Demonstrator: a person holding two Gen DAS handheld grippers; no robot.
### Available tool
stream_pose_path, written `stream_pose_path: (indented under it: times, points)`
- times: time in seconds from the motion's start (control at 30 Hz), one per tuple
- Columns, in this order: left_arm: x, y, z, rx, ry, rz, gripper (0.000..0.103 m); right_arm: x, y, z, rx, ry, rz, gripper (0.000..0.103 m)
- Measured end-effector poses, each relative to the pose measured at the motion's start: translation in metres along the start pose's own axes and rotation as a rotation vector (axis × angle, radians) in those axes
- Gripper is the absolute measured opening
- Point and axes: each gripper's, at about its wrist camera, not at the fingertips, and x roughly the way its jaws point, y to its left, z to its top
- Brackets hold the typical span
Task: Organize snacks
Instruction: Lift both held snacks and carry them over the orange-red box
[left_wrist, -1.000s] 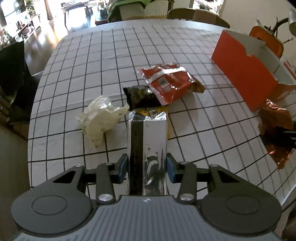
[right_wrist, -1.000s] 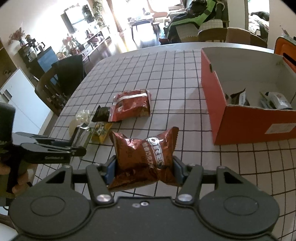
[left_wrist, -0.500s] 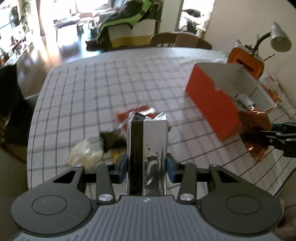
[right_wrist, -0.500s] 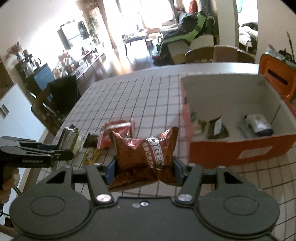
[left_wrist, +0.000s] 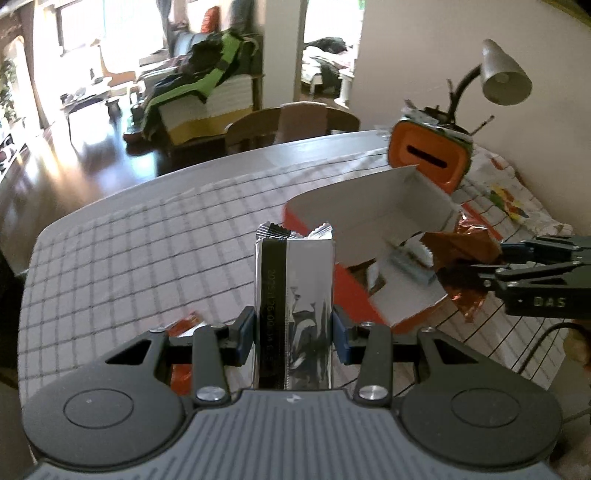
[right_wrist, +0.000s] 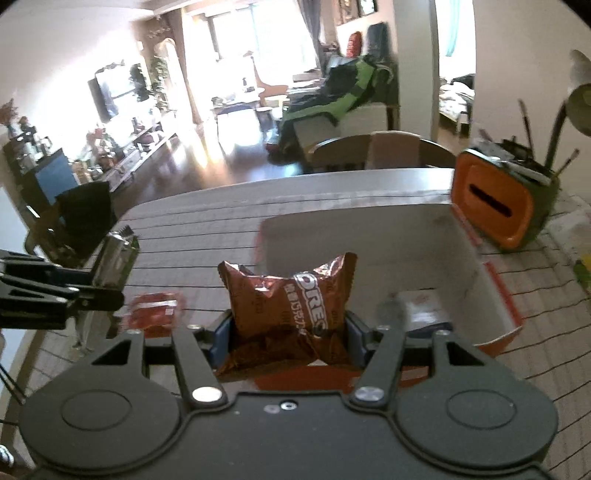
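Two grippers each clamp a snack above the table: the left gripper (left_wrist: 294, 330) holds a silver packet (left_wrist: 294, 314), the right gripper (right_wrist: 288, 332) an Oreo bag (right_wrist: 291, 306), both near the orange box (right_wrist: 373, 254), seemingly for dropping in.

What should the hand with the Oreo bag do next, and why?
Probably ease forward a little and open over the orange box. The right gripper is shut on the Oreo bag, held at the box's near wall, and other snacks already lie inside. The left gripper holds a silver packet and can follow.
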Motion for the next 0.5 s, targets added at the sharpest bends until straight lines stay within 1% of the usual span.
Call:
stream_pose_path:
  times: [0.17, 0.27, 0.4, 0.5]
  points:
    - [0.021, -0.033, 0.023, 0.033, 0.0, -0.009, 0.042, 0.01, -0.035, 0.006, -0.002, 0.023, -0.04, 0.06]
    - [0.033, -0.048, 0.034, 0.048, 0.01, -0.014, 0.042, 0.016, -0.054, 0.007, -0.024, 0.035, -0.065, 0.06]
    - [0.059, -0.068, 0.05, 0.051, 0.044, -0.024, 0.042, 0.028, -0.074, 0.01, -0.041, 0.068, -0.078, 0.06]
    - [0.077, -0.079, 0.059, 0.042, 0.072, -0.031, 0.042, 0.039, -0.083, 0.012, -0.071, 0.094, -0.087, 0.06]
